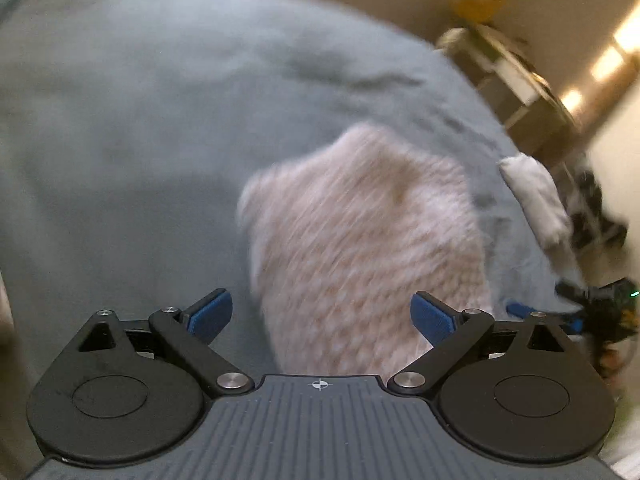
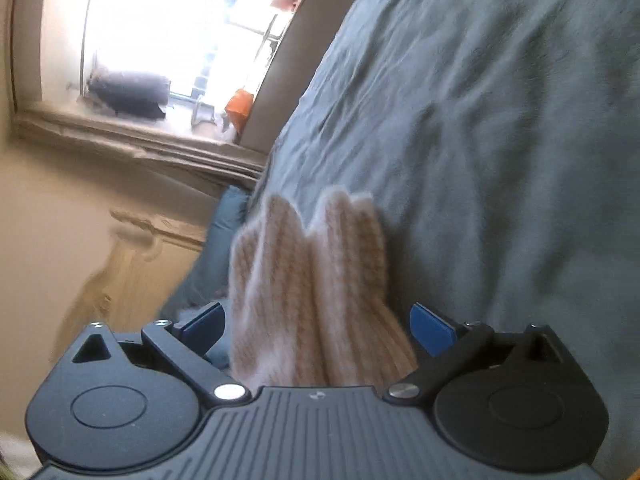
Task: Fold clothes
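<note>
**Pink knit lies on the bed, both grippers spread and empty**

The left gripper [image 1: 321, 312] has its blue pads wide apart; nothing is pinched between them. Below it, from centre toward 5 o'clock in the left wrist view, lies the pink knit garment [image 1: 360, 248], a waffle-textured piece resting on the grey-blue bedsheet [image 1: 140, 120]. The picture is smeared, so I cannot tell how many layers the knit has or whether its edges line up. At 3 o'clock, near the bed's edge, sits a small white cloth item [image 1: 534, 196], apart from the knit. Beyond it, at 2 o'clock, a blurred piece of furniture stands against the wall.

The right gripper [image 2: 316, 328] is likewise spread, its pads clear of the fabric. The pink knit garment [image 2: 316, 280] runs from under the gripper's body up toward 12 o'clock, ending in scalloped, wavy folds on the bedsheet [image 2: 500, 120]. A bright window [image 2: 160, 40] fills the 10 o'clock corner.

As a judgement: the knit looks bunched into a compact shape rather than spread flat, so some folding may be done, yet the wavy end suggests it is not tidy. With neither gripper holding cloth, squaring up the knit and dealing with the white item appear to remain.
</note>
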Available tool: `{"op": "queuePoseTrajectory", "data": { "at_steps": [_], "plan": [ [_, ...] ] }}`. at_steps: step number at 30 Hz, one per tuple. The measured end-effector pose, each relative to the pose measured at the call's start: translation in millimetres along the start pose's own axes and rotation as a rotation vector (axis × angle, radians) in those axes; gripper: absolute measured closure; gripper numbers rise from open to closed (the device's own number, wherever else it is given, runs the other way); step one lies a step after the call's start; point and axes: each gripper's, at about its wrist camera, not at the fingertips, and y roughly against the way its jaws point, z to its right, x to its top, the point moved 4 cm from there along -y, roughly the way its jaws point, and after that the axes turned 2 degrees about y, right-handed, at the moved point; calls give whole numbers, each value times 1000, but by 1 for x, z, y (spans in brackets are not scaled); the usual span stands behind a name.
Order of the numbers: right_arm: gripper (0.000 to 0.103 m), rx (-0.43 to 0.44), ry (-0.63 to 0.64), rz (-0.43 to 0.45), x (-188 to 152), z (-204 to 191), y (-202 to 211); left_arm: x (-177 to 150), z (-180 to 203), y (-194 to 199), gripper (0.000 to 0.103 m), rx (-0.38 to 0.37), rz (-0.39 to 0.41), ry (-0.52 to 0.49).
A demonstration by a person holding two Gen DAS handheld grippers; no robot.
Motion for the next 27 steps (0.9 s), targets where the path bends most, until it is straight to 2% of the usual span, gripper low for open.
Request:
{"op": "queuePoseTrajectory", "data": {
  "at_steps": [2, 3, 5, 6, 7, 8, 9, 11, 13, 19, 27],
  "plan": [
    [20, -74, 96, 2, -14, -13, -8, 10, 16, -8, 7, -4, 48, -104],
    [23, -104, 132, 6, -19, -17, -14, 15, 23, -18, 9, -3, 63, -142],
    [38, -149, 171, 32, -19, -21, -25, 23, 36, -36, 16, 8, 88, -217],
    [42, -171, 186, 50, -16, -23, -31, 23, 41, -44, 22, 25, 93, -254],
    [48, -194, 201, 67, -12, -25, -36, 24, 46, -52, 23, 46, 107, -294],
    [55, -203, 207, 81, -9, -25, -41, 25, 51, -60, 24, 70, 127, -338],
    [57, -205, 204, 87, -6, -25, -47, 26, 56, -68, 24, 94, 147, -382],
    [74, -206, 195, 94, -1, -24, -58, 25, 62, -79, 26, 141, 172, -441],
    [81, -196, 209, 91, 0, -27, -68, 21, 65, -87, 25, 183, 183, -474],
    [82, -205, 336, 84, -9, -48, -87, 5, 62, -84, 24, 247, 260, -533],
    [82, -174, 307, 70, -7, -49, -97, 6, 50, -78, 24, 316, 295, -493]
  ]
}}
